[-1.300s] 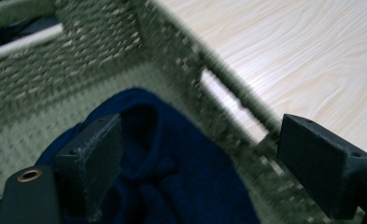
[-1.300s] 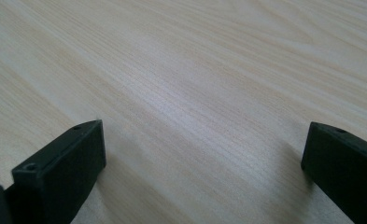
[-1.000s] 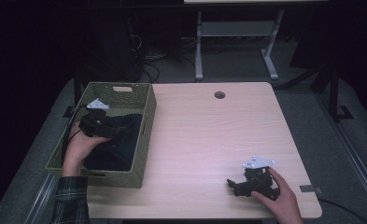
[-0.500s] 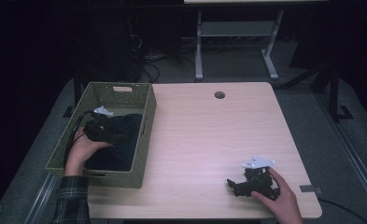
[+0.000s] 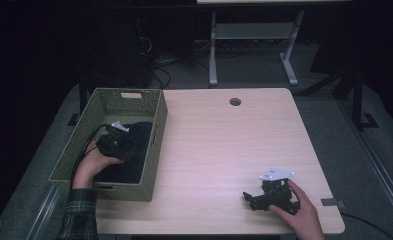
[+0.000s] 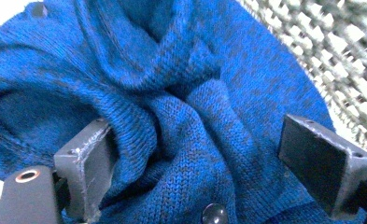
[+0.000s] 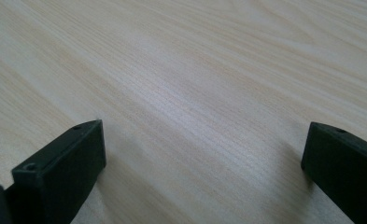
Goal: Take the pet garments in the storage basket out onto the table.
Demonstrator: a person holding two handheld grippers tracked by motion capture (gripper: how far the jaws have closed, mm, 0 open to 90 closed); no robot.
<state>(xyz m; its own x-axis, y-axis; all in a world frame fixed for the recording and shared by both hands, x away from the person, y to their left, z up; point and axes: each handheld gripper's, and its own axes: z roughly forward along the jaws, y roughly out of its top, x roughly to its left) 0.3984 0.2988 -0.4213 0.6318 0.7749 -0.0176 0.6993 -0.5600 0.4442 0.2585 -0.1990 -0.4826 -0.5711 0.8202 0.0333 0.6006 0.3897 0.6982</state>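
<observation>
Two claws are in use. Nearest, the right claw point(image 5: 248, 198) rests on the table point(image 5: 219, 150), jaws wide apart and empty. Farther off, the left claw point(image 5: 126, 148) sits inside the basket point(image 5: 156, 130), jaws spread around a bunched blue sweater point(image 6: 181, 107), probably not yet pinching it.

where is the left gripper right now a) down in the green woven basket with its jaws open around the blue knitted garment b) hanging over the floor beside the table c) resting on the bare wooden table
a: the left gripper sits inside the green woven basket, and its own view shows the jaws spread apart with folds of the blue knitted garment between them.
</observation>
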